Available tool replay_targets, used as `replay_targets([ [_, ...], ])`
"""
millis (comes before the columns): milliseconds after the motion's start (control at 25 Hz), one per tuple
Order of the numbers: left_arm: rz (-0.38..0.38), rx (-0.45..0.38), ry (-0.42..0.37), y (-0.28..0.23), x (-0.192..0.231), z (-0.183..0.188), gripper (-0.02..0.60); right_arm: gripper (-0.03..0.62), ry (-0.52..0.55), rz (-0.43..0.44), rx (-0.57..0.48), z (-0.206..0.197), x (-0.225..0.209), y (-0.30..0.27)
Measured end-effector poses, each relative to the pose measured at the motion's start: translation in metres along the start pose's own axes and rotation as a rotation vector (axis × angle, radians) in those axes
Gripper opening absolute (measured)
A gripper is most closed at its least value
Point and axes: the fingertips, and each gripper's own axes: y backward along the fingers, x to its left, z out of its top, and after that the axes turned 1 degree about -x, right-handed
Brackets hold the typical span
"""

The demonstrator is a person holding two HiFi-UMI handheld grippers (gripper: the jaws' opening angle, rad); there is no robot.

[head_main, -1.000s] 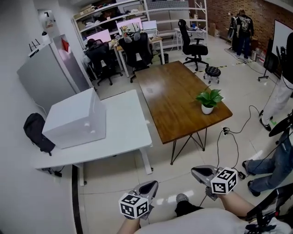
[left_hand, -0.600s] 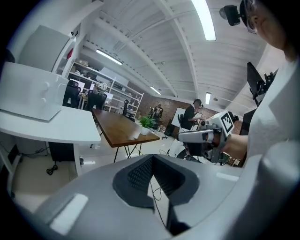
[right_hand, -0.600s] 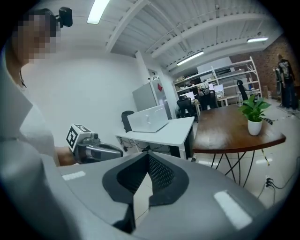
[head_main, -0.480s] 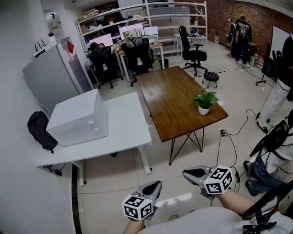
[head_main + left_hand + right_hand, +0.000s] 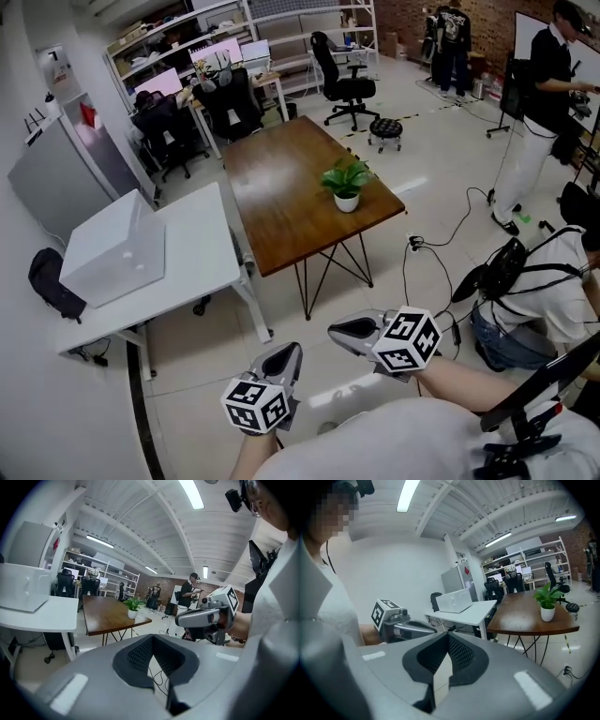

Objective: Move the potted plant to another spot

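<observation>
Both left gripper (image 5: pixel 290 350) and right gripper (image 5: pixel 337 329) rose; potted plant (image 5: pixel 346 182) stands upright.

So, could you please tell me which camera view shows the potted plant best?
The right gripper view: the potted plant appears side on, white pot and leaves both clear, on the wooden table. The head view shows it smaller, from above; the left gripper view shows it tiny and far off.

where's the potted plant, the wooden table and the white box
potted plant (image 5: pixel 345 186), head view, on its green leaves
wooden table (image 5: pixel 281 202), head view, on the bare top left of the plant
white box (image 5: pixel 108 242), head view, on its top face
</observation>
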Motion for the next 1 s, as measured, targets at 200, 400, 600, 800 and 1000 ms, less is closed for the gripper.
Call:
replay_targets([
  [200,-0.008,0.025,-0.016,-0.03,-0.053,0.0,-0.003,0.005,-0.006,-0.001,-0.013,-0.009,-0.012,0.053],
  [400,0.002,0.031,-0.049,-0.032,-0.076,0.004,-0.003,0.005,-0.003,0.019,-0.032,-0.012,-0.002,0.075],
  [600,-0.001,0.041,-0.081,-0.016,-0.083,0.008,-0.003,0.005,-0.012,0.023,-0.057,-0.014,0.016,0.074],
  [800,-0.007,0.036,-0.083,0.002,-0.083,0.005,-0.003,0.005,-0.012,0.036,-0.049,-0.018,0.032,0.067],
  [1000,-0.019,0.051,-0.063,0.01,-0.084,-0.004,-0.003,0.005,-0.01,0.02,-0.033,-0.023,0.037,0.07],
])
